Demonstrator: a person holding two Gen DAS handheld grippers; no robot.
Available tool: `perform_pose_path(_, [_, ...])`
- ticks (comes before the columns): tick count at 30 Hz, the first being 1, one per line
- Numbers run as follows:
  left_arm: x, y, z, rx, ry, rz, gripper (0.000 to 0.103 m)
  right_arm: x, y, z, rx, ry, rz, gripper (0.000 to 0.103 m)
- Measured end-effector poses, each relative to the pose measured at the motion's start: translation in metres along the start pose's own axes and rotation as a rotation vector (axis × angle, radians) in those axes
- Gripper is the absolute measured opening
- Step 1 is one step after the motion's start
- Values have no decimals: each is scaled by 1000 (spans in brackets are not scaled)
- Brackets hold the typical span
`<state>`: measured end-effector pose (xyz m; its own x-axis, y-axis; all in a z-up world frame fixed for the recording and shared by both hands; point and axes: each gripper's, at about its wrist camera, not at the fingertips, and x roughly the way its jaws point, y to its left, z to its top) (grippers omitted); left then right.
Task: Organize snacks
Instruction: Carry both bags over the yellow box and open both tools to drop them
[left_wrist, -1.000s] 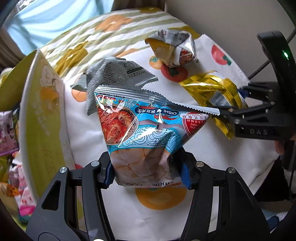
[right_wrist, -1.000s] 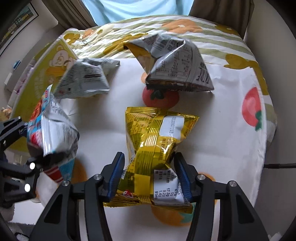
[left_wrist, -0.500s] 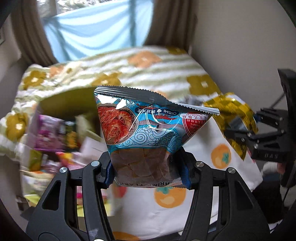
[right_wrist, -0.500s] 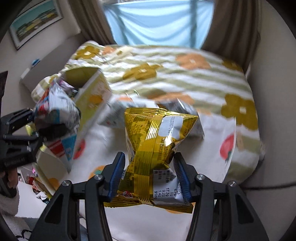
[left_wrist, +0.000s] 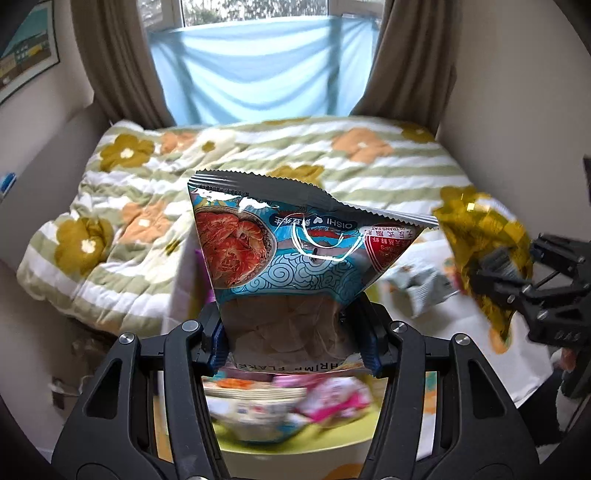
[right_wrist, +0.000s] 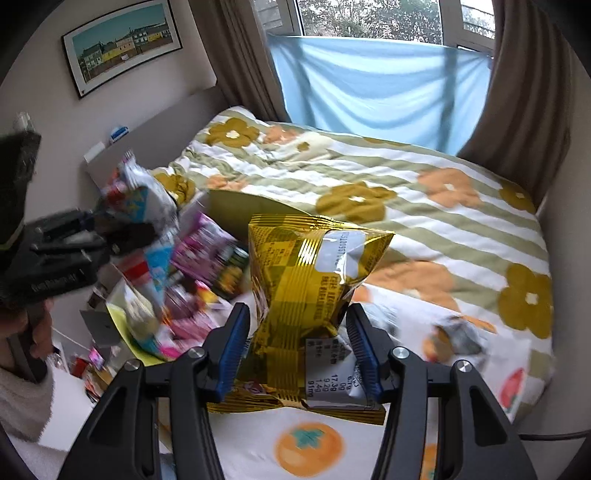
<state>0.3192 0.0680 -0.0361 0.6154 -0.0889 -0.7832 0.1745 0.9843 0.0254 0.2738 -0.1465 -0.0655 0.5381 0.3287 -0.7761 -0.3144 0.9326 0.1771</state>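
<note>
My left gripper (left_wrist: 293, 339) is shut on a blue shrimp-flakes bag (left_wrist: 291, 251) and holds it in the air above a yellow-green box (left_wrist: 295, 443) full of colourful snack packs. In the right wrist view this bag (right_wrist: 147, 206) and the left gripper (right_wrist: 125, 230) hang over the open box (right_wrist: 236, 210) at the left. My right gripper (right_wrist: 297, 347) is shut on a gold foil snack bag (right_wrist: 310, 280), lifted above the white fruit-print cloth (right_wrist: 258, 435). The gold bag also shows in the left wrist view (left_wrist: 480, 240).
Two grey foil bags (right_wrist: 458, 332) (left_wrist: 421, 284) lie on the cloth. Behind is a bed with a striped flower quilt (right_wrist: 406, 206), a window with a blue sheet (right_wrist: 369, 77), curtains and walls on both sides.
Both grippers rose from the cloth with their bags. The left one swung left over the snack box; the right one followed leftward. The views tilted up to show the bed and window.
</note>
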Motion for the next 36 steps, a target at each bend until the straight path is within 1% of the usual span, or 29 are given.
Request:
perform_pose_path(4, [27,36,-2,8,74,-29,52,27,30,17,20,2,5,50])
perform_pose_path(6, [40,45,-4,21,97,-41,59,39,42,23,29,8,-5,50])
perform_pose_path(7, [47,49,-5,28,108,-53,75,41,45,24,34,10,-10,50])
perform_pose_path(8, [52,52,-6,34,114,-52,98,46,49,26,43,14,-17,50])
perform_pose_path(9, [56,54,-7,38,115,-50,103,50,51,27,56,17,-26,50])
perform_pose_path(10, [58,57,-9,38,106,-64,103,53,52,27,66,21,-33,50])
perform_pose_path(13, [63,68,-16,6,112,-154,103,63,56,26,105,38,-59,50])
perform_pose_path(15, [65,76,-21,-17,108,-174,102,66,57,25,119,47,-68,50])
perform_pose_path(18, [66,80,-29,-17,111,-162,102,74,61,21,123,66,-89,50])
perform_pose_path(22, [63,81,-35,-4,97,-155,102,83,61,26,126,79,-85,50])
perform_pose_path(25, [63,83,-34,-4,93,-131,102,93,59,36,122,80,-74,50])
perform_pose_path(28, [62,85,-32,-12,89,-129,102,102,55,47,132,76,-65,50])
perform_pose_path(30, [63,85,-30,-16,88,-109,102,111,52,52,143,81,-62,51])
perform_pose_path(31, [64,86,-31,-18,85,-100,102,116,50,54,147,90,-62,55])
perform_pose_path(33, [63,85,-32,-16,81,-95,102,120,49,55,153,82,-75,69])
perform_pose_path(34, [63,84,-33,-10,81,-90,102,119,49,53,154,77,-75,86])
perform_pose_path(35, [62,83,-34,-4,82,-85,102,118,50,50,153,71,-71,97])
perform_pose_path(36, [61,81,-36,2,83,-78,102,116,50,46,154,65,-67,99])
